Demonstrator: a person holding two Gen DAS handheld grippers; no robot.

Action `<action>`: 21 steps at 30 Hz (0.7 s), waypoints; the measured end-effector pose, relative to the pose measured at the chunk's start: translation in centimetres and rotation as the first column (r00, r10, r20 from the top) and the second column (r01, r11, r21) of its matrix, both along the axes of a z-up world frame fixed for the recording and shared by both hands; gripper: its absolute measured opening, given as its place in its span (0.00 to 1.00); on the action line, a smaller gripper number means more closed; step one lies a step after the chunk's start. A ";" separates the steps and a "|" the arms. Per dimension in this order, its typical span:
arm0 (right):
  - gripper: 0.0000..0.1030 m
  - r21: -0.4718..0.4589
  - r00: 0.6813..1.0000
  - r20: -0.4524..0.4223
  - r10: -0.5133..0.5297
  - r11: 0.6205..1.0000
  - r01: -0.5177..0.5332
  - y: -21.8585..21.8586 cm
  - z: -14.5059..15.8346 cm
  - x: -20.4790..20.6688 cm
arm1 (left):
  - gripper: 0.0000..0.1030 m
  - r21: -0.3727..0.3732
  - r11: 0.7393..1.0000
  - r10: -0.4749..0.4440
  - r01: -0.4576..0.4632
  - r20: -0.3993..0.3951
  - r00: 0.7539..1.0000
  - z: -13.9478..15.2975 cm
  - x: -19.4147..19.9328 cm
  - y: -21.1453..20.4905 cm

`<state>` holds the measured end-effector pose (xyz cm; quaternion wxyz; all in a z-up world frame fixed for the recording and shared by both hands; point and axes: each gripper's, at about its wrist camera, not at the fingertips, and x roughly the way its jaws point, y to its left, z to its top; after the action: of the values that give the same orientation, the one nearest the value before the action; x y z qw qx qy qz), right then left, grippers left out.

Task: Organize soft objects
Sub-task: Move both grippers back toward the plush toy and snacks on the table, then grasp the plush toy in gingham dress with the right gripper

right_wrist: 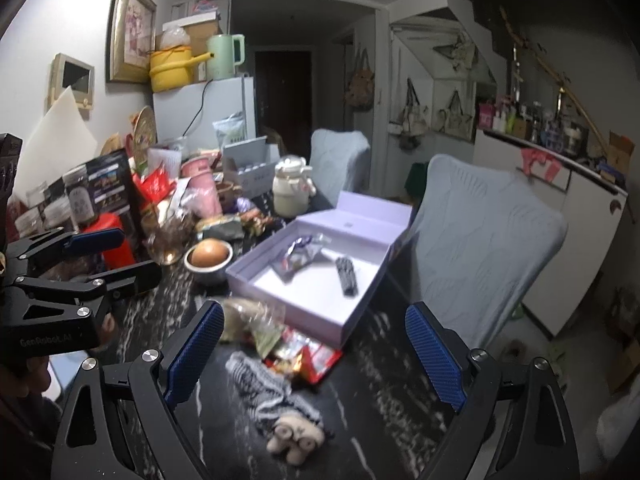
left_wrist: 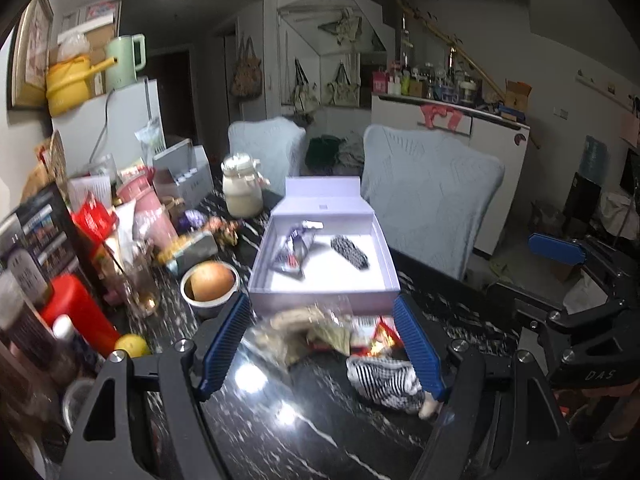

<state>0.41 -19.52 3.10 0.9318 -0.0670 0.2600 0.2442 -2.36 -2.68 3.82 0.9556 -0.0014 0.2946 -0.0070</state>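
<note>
An open lilac box [left_wrist: 324,294] [right_wrist: 304,316] stands on the black marble table. Inside lie a purple snack packet [left_wrist: 294,252] [right_wrist: 298,258] and a dark patterned roll [left_wrist: 350,252] [right_wrist: 346,276]. In front of the box lie a clear bag of beige stuff [left_wrist: 304,328] [right_wrist: 250,320], a red wrapper [left_wrist: 380,338] [right_wrist: 308,358] and a black-and-white striped soft toy [left_wrist: 386,384] [right_wrist: 272,394] with beige feet. My left gripper [left_wrist: 324,344] is open above this pile. My right gripper [right_wrist: 316,354] is open above the toy.
Clutter fills the table's left side: a metal bowl with an onion [left_wrist: 210,278] [right_wrist: 209,258], a red container [left_wrist: 76,312], a lemon [left_wrist: 132,345], jars, a cream pot [left_wrist: 242,190]. Two covered chairs [left_wrist: 424,204] stand behind the table.
</note>
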 end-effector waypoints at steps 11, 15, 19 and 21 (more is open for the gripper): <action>0.91 0.023 0.994 -0.099 0.039 0.999 -0.037 -0.3 -4.9 -1.2 | 0.72 -0.036 0.999 0.017 -0.021 -0.100 0.995 -4.1 -1.0 0.4; 0.91 0.039 0.987 -0.143 0.077 0.997 -0.073 -0.2 -6.7 -1.0 | 0.72 -0.070 0.997 0.009 -0.020 -0.145 0.989 -5.9 -0.9 0.9; 0.91 0.031 0.981 -0.171 0.093 0.996 -0.089 0.1 -8.2 -0.7 | 0.72 -0.083 0.996 0.023 -0.038 -0.176 0.984 -7.7 -1.0 1.3; 0.91 0.027 0.978 -0.177 0.106 0.994 -0.103 0.5 -8.9 -0.5 | 0.72 -0.089 0.995 0.036 -0.053 -0.190 0.981 -8.4 -0.9 1.6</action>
<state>-0.06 -19.06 -5.84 0.8913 -0.0504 0.3361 0.3002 -3.31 -1.03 -4.58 0.9223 -0.0533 0.3827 0.0008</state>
